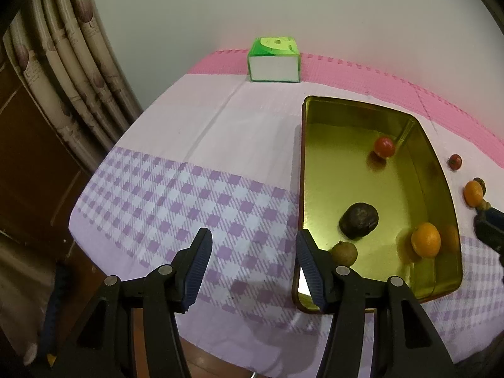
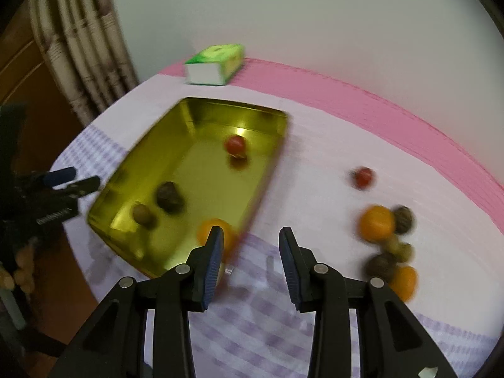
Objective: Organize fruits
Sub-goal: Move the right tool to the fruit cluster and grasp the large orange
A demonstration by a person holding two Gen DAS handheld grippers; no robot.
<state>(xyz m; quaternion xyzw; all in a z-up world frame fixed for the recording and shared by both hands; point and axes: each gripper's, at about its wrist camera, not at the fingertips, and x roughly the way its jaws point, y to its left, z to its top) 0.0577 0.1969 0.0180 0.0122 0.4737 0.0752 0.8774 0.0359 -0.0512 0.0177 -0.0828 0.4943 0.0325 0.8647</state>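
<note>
Fruit right of the gold tray (image 2: 176, 145) looks light, round and roll-prone, so we take the orange (image 2: 376, 223) across its middle, right gripper (image 2: 252, 252) open and empty.

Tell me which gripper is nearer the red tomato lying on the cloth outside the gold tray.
Right. The right gripper hovers beside the gold tray on the same side as the red tomato. The left gripper straddles the tray's opposite near corner.
</note>
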